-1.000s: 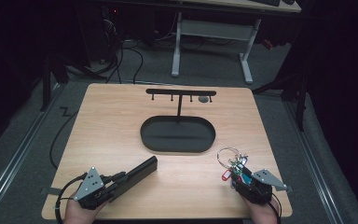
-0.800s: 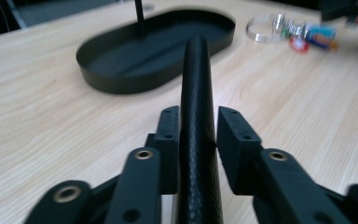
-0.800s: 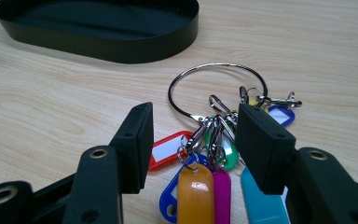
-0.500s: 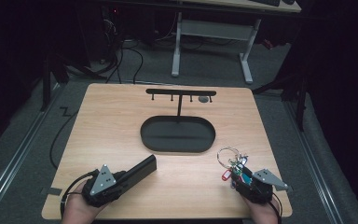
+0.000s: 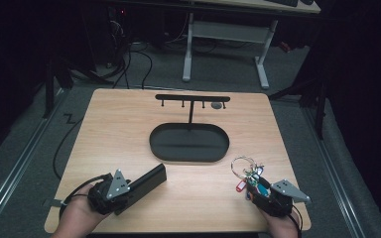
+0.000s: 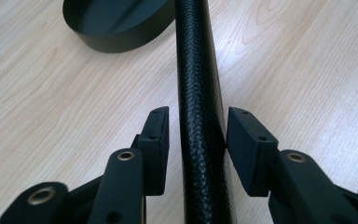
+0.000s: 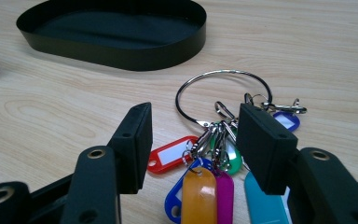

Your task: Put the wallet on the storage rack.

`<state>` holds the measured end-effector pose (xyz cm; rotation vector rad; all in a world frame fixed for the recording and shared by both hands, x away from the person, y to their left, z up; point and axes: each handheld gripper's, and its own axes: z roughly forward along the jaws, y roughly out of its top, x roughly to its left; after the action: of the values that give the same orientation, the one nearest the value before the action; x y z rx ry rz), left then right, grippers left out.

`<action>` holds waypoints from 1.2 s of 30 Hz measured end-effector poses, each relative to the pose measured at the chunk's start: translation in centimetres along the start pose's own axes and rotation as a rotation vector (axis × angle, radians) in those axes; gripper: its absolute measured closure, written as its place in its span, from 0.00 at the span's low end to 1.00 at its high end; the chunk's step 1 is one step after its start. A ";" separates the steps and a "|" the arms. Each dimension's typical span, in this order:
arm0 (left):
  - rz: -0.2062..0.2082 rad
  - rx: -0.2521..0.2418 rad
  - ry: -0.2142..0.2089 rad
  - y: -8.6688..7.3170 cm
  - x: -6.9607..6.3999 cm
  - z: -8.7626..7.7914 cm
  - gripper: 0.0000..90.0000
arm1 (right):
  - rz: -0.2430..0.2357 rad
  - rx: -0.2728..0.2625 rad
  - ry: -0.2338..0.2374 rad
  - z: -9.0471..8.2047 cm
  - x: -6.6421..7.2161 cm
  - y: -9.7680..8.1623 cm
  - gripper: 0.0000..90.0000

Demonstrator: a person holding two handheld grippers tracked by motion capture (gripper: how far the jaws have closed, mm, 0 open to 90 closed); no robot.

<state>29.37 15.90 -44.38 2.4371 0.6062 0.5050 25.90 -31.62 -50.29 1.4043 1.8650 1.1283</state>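
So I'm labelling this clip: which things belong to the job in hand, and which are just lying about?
In the job:
- black case, between the left gripper jaws, which have just been opening
- key bunch, between the open right gripper jaws

Lying about:
- tray
- hook rack

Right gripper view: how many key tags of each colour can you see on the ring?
Red tag: 1
Orange tag: 1
Magenta tag: 1
Green tag: 1
Teal tag: 1
Blue tags: 2
Total: 7
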 end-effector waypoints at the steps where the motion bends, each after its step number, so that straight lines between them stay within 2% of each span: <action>1: 0.013 0.033 -0.015 0.5 0.1 0.0 0.66 | 0.001 -0.001 0.004 0.0 0.0 0.0 0.52; 3: 0.011 0.075 -0.027 1.0 0.2 0.1 0.66 | 0.001 -0.003 0.006 0.0 0.0 0.0 0.52; 5: 0.009 0.106 -0.037 1.3 0.3 0.4 0.65 | 0.002 -0.005 0.007 0.0 -0.1 0.0 0.52; 6: 0.009 0.106 -0.037 1.3 0.3 0.4 0.64 | 0.002 -0.006 0.008 -0.1 -0.1 0.0 0.51; 8: 0.013 0.144 -0.048 1.8 0.5 0.6 0.64 | 0.002 -0.006 0.008 -0.1 -0.1 0.0 0.52; 12: 0.012 0.164 -0.066 2.2 0.7 0.9 0.64 | 0.006 -0.004 0.009 -0.1 -0.1 0.0 0.51; 15: 0.013 0.205 -0.088 2.8 1.0 1.2 0.64 | 0.005 -0.003 0.010 -0.1 -0.1 0.0 0.51; 16: 0.013 0.205 -0.088 2.8 1.0 1.2 0.65 | 0.005 -0.003 0.010 -0.1 -0.1 0.0 0.51; 17: 0.015 0.228 -0.098 3.1 1.2 1.4 0.65 | 0.007 -0.002 0.010 0.0 -0.1 0.0 0.51; 23: 0.022 0.261 -0.109 3.9 1.7 1.5 0.68 | 0.009 -0.001 0.011 0.0 -0.2 0.0 0.52; 31: 0.011 0.314 -0.138 4.7 2.0 2.2 0.73 | 0.016 -0.001 0.014 -0.1 -0.3 0.0 0.51; 36: 0.010 0.329 -0.155 4.9 2.2 2.2 0.79 | 0.018 -0.002 0.014 -0.1 -0.3 0.0 0.51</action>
<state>33.73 12.47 -42.66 2.7574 0.6535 0.2294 25.89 -31.91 -50.30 1.4190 1.8640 1.1510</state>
